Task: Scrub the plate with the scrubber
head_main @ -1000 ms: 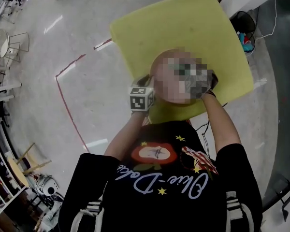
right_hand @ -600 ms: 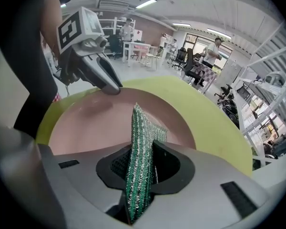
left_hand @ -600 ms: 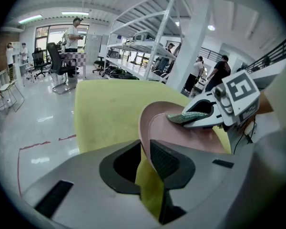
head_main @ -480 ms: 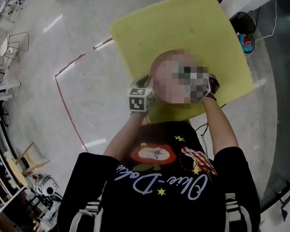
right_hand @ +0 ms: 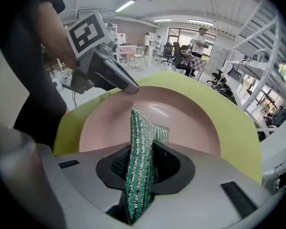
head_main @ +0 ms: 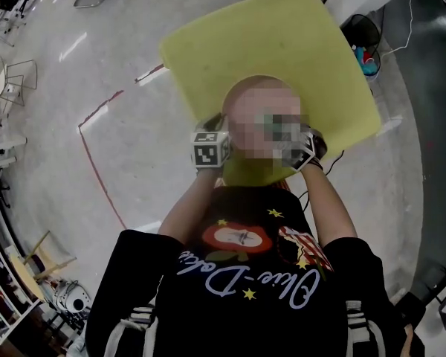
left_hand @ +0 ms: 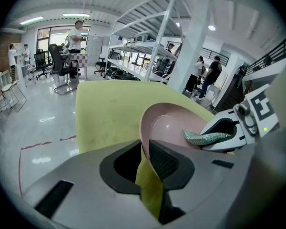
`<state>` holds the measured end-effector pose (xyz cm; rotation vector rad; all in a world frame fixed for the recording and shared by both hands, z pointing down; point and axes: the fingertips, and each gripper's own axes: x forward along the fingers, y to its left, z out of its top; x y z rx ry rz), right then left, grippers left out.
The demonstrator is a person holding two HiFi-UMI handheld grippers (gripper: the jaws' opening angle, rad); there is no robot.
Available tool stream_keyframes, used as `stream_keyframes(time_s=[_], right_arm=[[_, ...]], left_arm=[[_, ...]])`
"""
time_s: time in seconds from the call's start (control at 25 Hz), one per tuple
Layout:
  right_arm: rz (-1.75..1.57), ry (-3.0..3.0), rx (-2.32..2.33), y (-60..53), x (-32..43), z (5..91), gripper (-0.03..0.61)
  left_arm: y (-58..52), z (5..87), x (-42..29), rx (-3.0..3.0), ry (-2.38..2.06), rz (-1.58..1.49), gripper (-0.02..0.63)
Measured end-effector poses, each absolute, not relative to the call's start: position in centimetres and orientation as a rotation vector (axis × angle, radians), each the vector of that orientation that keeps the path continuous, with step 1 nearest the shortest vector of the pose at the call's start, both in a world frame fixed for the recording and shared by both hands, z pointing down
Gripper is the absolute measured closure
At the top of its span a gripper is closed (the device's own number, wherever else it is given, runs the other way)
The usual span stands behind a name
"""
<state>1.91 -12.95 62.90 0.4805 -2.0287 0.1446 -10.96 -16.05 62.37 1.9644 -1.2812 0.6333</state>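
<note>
The pink plate [right_hand: 190, 123] lies straight ahead of the right hand-held gripper [right_hand: 140, 149], which is clenched on the green scrubber [right_hand: 139, 123]. The scrubber's long axis runs out along the jaws into the plate's hollow (whether it touches cannot be told), so this looks like the hand placed to scrub. The left hand-held gripper [left_hand: 144, 147] is closing its jaws on the plate's rim, holding the smooth, glossy, shallow dish tilted over the yellow bench [left_hand: 105, 113].
</note>
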Motion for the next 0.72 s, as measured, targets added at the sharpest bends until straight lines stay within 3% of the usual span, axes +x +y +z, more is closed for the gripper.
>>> stream_keyframes(time_s=[0.72], right_arm=[[0.278,-2.145,0.210,-7.4,-1.4,61.9,0.511]], left_arm=[[-16.3,62.6,-10.6,1.985,-1.275,0.622,0.574]])
